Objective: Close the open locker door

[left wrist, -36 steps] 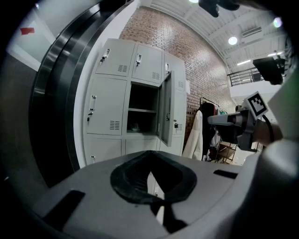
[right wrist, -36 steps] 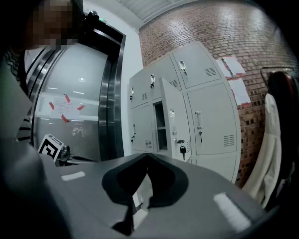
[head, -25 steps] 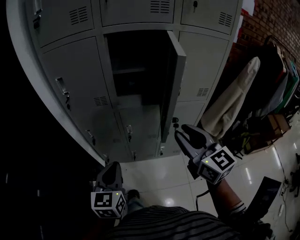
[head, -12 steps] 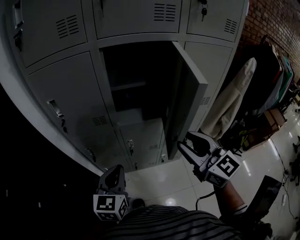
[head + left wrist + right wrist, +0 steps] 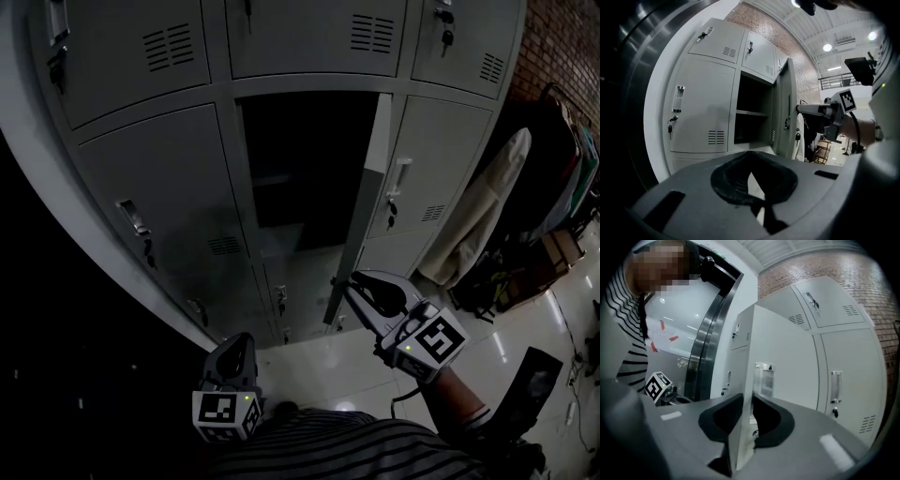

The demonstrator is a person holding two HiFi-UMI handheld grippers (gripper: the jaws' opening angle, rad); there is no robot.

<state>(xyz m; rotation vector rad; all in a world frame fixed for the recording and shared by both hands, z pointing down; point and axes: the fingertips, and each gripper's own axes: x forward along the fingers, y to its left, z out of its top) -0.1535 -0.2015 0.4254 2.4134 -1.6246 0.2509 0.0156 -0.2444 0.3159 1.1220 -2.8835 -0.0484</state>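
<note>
The grey locker door (image 5: 369, 178) stands open, edge-on to me, beside its dark compartment (image 5: 300, 169). My right gripper (image 5: 349, 281) reaches level to the door's lower free edge. In the right gripper view the door (image 5: 787, 357) has its thin edge between the jaws of the right gripper (image 5: 745, 408). The jaws have just been closing and the pads now press on both sides of that edge. My left gripper (image 5: 234, 345) hangs low at the left, apart from the lockers, shut with nothing in it. The left gripper view shows that gripper (image 5: 751, 164), the open door (image 5: 785, 112) and the right gripper ahead.
Shut locker doors (image 5: 164, 197) surround the open one. A pale garment (image 5: 478, 225) and other clothes hang to the right, before a brick wall (image 5: 562, 37). Glossy floor tiles (image 5: 309, 361) lie below. A dark box (image 5: 525, 394) sits at the bottom right.
The right gripper has moved left onto the door's free edge and its jaws have closed round it. The door now shows more edge-on than before. The left gripper has shifted slightly.
</note>
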